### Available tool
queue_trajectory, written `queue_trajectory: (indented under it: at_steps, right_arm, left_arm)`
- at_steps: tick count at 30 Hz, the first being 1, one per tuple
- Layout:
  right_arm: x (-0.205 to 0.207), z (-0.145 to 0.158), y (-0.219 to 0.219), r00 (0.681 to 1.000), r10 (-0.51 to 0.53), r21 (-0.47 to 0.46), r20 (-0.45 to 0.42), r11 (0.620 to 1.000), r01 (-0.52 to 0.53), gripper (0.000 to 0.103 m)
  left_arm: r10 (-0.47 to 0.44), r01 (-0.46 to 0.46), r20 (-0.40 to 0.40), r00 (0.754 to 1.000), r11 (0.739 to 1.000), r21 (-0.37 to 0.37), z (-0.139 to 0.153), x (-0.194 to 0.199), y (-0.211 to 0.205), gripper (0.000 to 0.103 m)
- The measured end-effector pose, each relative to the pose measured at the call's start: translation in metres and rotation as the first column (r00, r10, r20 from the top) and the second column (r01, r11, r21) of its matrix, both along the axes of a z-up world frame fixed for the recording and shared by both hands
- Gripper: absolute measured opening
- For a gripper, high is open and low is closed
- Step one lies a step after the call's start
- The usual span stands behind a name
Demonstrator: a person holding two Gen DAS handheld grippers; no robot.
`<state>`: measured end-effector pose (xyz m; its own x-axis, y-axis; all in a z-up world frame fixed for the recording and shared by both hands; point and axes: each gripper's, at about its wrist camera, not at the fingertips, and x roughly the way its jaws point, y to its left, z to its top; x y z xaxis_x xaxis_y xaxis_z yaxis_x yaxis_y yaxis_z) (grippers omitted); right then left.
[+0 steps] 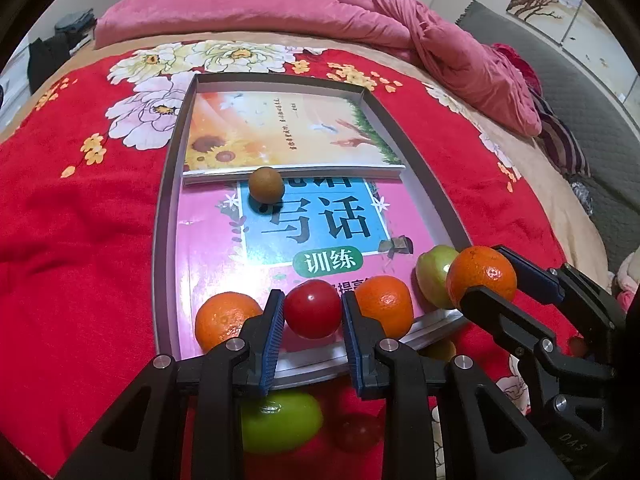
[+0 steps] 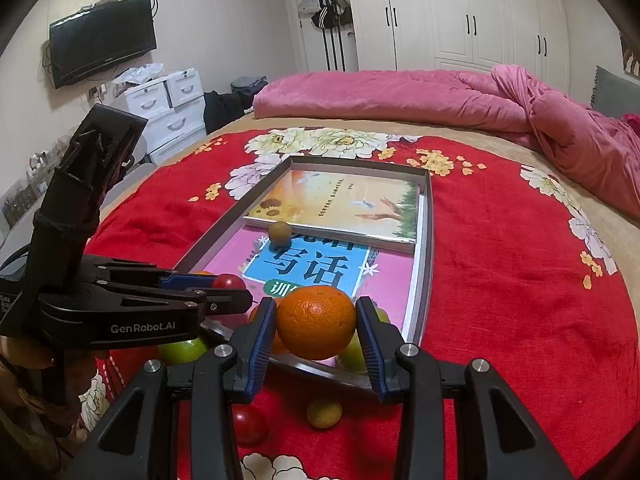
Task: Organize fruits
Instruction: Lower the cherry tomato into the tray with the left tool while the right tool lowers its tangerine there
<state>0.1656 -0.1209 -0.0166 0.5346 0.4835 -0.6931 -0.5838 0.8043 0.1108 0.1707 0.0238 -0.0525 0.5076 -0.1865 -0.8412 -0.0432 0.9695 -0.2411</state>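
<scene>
A: Going from the left, what lies along the near edge of the tray point(image 1: 160, 216)?

B: An orange point(image 1: 224, 318) sits by the near left corner, on the pink book point(image 1: 208, 248). Next to it, the left gripper point(image 1: 312, 312) has its jaws clamped on a red tomato point(image 1: 313, 307).

A: And beyond that?

B: A second orange point(image 1: 386, 304), then a green fruit point(image 1: 434, 280) at the near right corner. Above that corner the right gripper point(image 2: 316, 322) squeezes a third orange point(image 2: 316, 320).

A: Anything further in?

B: A small brown fruit point(image 1: 266, 184) rests mid-tray, against the edge of the sunflower book point(image 1: 288, 128).

A: Off the tray?

B: On the red blanket point(image 1: 80, 220), just before the near edge, lie a green fruit point(image 1: 280, 420), a red one point(image 2: 250, 424) and a yellowish one point(image 2: 324, 412).
</scene>
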Motion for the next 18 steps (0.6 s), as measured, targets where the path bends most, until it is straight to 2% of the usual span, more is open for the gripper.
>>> queue_trajectory:
  at_steps: [18]
  right_arm:
    - [-0.0004,-0.0070,0.0083,1.000,0.021,-0.036,-0.001,0.999,-0.021,0.041]
  left_arm:
    - [-0.011,0.011,-0.004,1.000,1.000,0.016,-0.0010,0.0004,-0.0048,0.029]
